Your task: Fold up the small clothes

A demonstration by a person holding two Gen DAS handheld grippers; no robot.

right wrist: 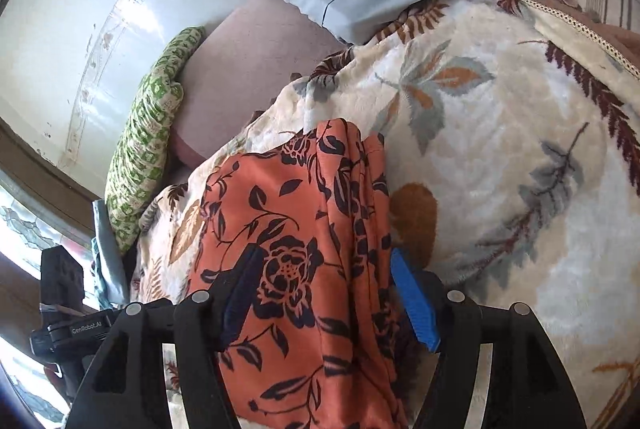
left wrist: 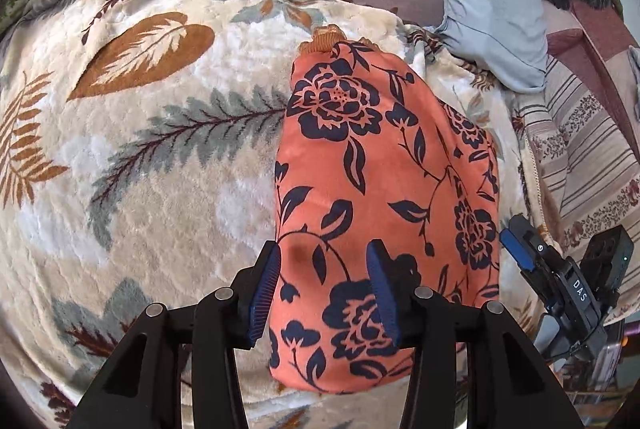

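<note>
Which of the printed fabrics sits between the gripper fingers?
The orange floral garment, dark navy flowers, unlike the cream leaf-print blanket beneath it and the green patterned cushion.

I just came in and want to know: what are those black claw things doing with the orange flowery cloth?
A person is folding a small orange floral garment on a leaf-patterned plush blanket. The garment lies folded into a long narrow shape. The left gripper and the right gripper are both open above its near end, fingers on either side, not clamping it. A light blue pillow sits behind.
</note>
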